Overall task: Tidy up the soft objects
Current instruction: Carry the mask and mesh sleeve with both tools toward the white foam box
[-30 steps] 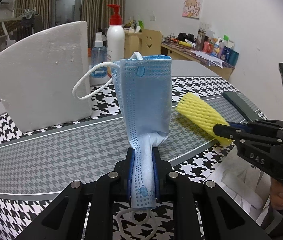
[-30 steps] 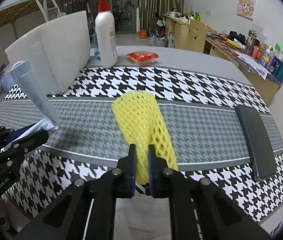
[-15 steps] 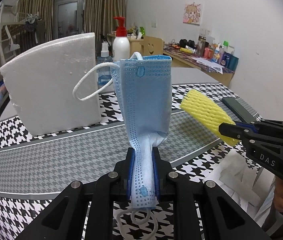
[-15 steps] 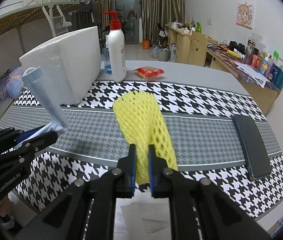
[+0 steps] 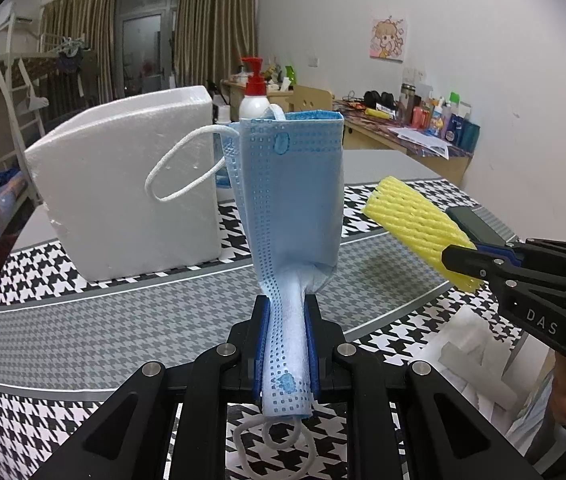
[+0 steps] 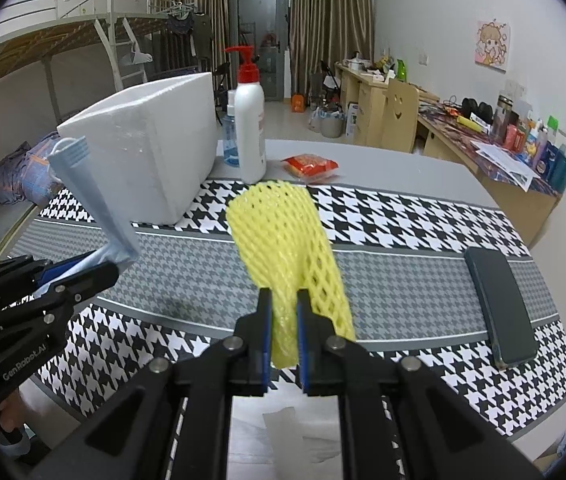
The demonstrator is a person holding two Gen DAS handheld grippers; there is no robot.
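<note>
Folded blue mask stands upright; yellow foam net flattened.

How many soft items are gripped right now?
2: the blue face mask pinched in the left gripper, the yellow foam net pinched in the right gripper. None visible lying on the table.

"das" in white caps on the black body of the right hand-held gripper, seen from left wrist cam. "genrobot.ai" in white on the body of the left hand-held gripper, seen from right wrist cam. bottle and pkg labels too small to read.
</note>
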